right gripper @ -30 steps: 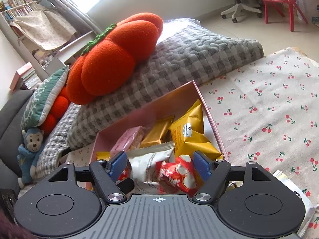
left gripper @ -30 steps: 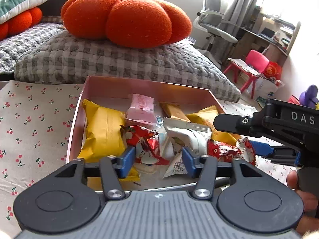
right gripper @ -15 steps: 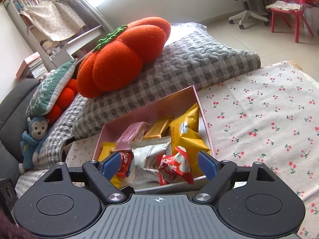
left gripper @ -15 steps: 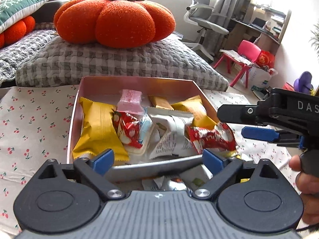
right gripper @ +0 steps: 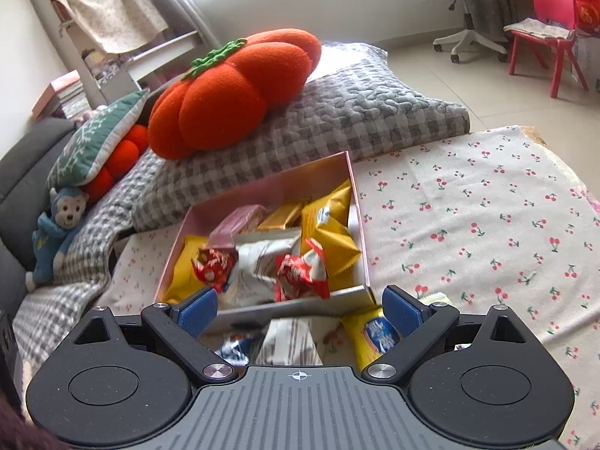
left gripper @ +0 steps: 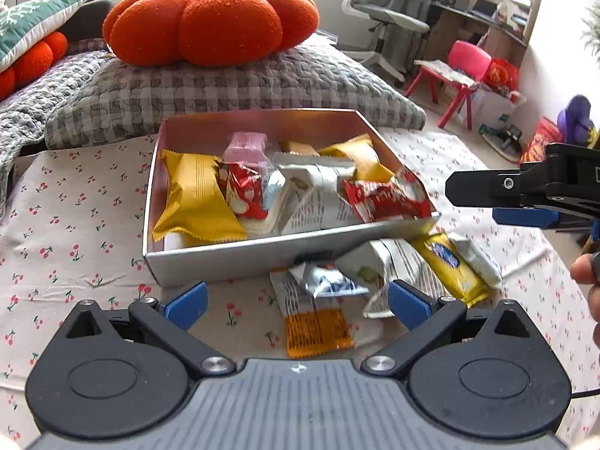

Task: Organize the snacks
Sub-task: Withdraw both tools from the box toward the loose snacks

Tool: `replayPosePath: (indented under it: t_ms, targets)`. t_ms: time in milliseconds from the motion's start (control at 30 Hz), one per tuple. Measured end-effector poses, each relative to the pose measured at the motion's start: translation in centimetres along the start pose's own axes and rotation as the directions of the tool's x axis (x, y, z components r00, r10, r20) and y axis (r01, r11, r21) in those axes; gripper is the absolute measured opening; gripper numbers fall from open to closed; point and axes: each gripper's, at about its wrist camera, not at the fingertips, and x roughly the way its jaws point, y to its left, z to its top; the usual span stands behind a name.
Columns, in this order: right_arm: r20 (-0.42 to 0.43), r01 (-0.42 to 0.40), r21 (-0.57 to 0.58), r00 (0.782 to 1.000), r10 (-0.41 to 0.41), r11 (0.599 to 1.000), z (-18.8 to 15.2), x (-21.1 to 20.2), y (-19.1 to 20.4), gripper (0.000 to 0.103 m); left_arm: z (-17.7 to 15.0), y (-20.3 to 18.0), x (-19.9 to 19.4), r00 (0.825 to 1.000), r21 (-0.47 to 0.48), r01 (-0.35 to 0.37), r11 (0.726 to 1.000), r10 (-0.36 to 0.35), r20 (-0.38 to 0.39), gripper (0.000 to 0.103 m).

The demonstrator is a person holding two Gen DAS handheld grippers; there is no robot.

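A pink box point(left gripper: 240, 258) on the cherry-print cloth holds several snack packets: yellow point(left gripper: 195, 198), red point(left gripper: 386, 197), white point(left gripper: 318, 195) and pink point(left gripper: 245, 146). Loose packets lie in front of it: an orange-ended one point(left gripper: 315, 322), a white one point(left gripper: 386, 266) and a yellow bar point(left gripper: 450, 262). My left gripper point(left gripper: 296, 302) is open and empty, just above the loose packets. My right gripper point(right gripper: 298, 309) is open and empty, before the box point(right gripper: 285, 309); it also shows at the right of the left wrist view point(left gripper: 525, 198). The yellow bar point(right gripper: 369, 335) lies by its right finger.
A grey checked cushion point(left gripper: 225, 86) with an orange pumpkin pillow point(left gripper: 210, 18) lies right behind the box. The cherry-print cloth point(right gripper: 487, 225) stretches to the right. A plush monkey point(right gripper: 56, 232) sits at the far left. An office chair and a pink chair point(left gripper: 461, 71) stand beyond.
Both grippers have pulled back from over the box and opened wider. Loose packets in front of the box have come into view. The red packet now lies in the box, free.
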Motion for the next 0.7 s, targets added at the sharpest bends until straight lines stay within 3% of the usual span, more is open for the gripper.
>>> replayPosePath:
  t_ms: [367, 700]
  targets:
    - [-0.036, 0.074, -0.071, 0.996, -0.076, 0.995, -1.9, -2.4, -0.8, 0.096, -2.0, -1.2, -1.2, 0.998, 0.032, -0.021, 0.999, 0.023, -0.056, 0.102]
    - [-0.091, 0.169, -0.093, 0.980, -0.178, 0.981, -3.4, -3.1, -2.7, 0.096, -3.3, -2.6, -1.3, 0.997, 0.083, 0.008, 0.997, -0.002, -0.079, 0.102]
